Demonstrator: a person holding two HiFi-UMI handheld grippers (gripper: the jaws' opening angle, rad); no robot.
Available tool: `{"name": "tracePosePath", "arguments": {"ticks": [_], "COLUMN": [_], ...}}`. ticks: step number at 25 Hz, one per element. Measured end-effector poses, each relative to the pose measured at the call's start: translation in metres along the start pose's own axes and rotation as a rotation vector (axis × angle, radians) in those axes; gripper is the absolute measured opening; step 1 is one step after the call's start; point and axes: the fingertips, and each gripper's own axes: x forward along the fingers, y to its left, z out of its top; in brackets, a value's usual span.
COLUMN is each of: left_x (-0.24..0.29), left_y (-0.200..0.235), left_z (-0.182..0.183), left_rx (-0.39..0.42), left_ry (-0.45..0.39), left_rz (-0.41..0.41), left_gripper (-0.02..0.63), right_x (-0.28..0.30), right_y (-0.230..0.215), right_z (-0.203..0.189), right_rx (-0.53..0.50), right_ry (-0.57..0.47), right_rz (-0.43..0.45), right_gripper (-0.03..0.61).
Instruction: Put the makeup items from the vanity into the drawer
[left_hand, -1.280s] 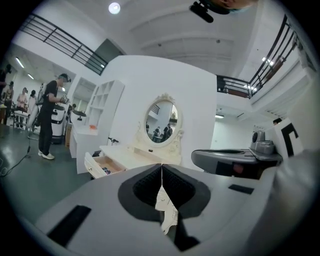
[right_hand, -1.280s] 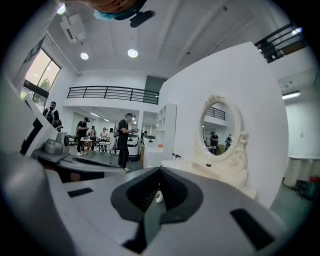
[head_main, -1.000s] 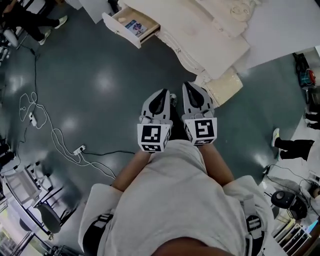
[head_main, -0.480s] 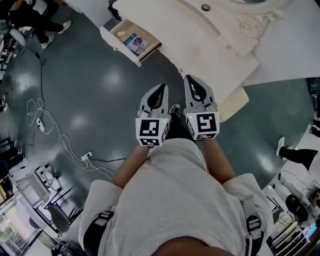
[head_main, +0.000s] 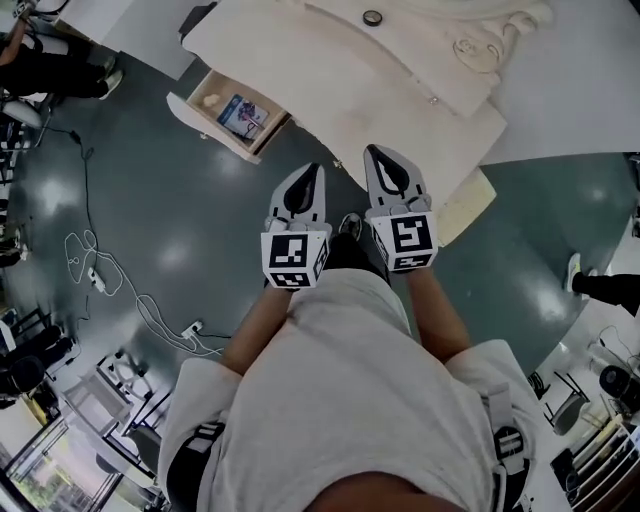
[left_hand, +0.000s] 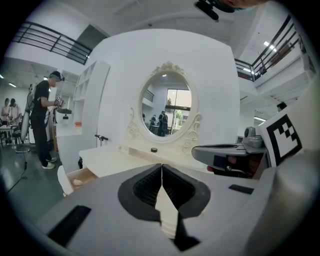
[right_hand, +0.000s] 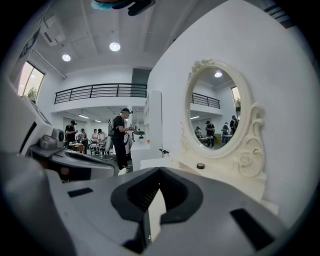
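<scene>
The left gripper (head_main: 311, 173) and the right gripper (head_main: 378, 155) are held side by side in front of the person's body. Each has its jaws pressed fully together with nothing between them. Both point toward the cream vanity (head_main: 330, 70) at 12 o'clock and are well short of it.

The one makeup item I can make out on the vanity top is a small dark round pot (head_main: 372, 17). It stands at 12 o'clock, near the foot of the oval mirror (left_hand: 166, 102), and is untouched.

The drawer (head_main: 186, 112) is pulled open at about 10 o'clock. It already holds a blue-and-white packet (head_main: 241, 113) and a pale round lump (head_main: 208, 100); what either is cannot be told at this size.

My judgement is that the task is partly done: the drawer stands ready with some things in it, while the pot remains to be fetched. Reaching forward, opening one gripper and closing on the pot would come next, then carrying it left to the drawer.
</scene>
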Motion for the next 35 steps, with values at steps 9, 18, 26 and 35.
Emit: {"name": "tracePosePath", "arguments": {"ticks": [9, 18, 26, 35], "left_x": [0.046, 0.090, 0.116, 0.150], "left_y": [0.021, 0.023, 0.023, 0.007], "left_z": [-0.012, -0.019, -0.058, -0.088], "left_rx": [0.003, 0.037, 0.242, 0.354], "left_ry": [0.083, 0.163, 0.289, 0.407], "left_rz": [-0.066, -0.226, -0.395, -0.507], "left_gripper": [0.008, 0.008, 0.009, 0.009], "right_x": [0.036, 0.064, 0.067, 0.064], "right_y": [-0.024, -0.034, -0.041, -0.044], "right_z": [-0.026, -0.049, -0.073, -0.091], "right_rx": [0.042, 0.125, 0.214, 0.302], "right_ry": [0.084, 0.182, 0.230, 0.222], "right_rz": [-0.070, -0.149, -0.203, -0.272], "right_gripper": [0.014, 0.014, 0.014, 0.015]}}
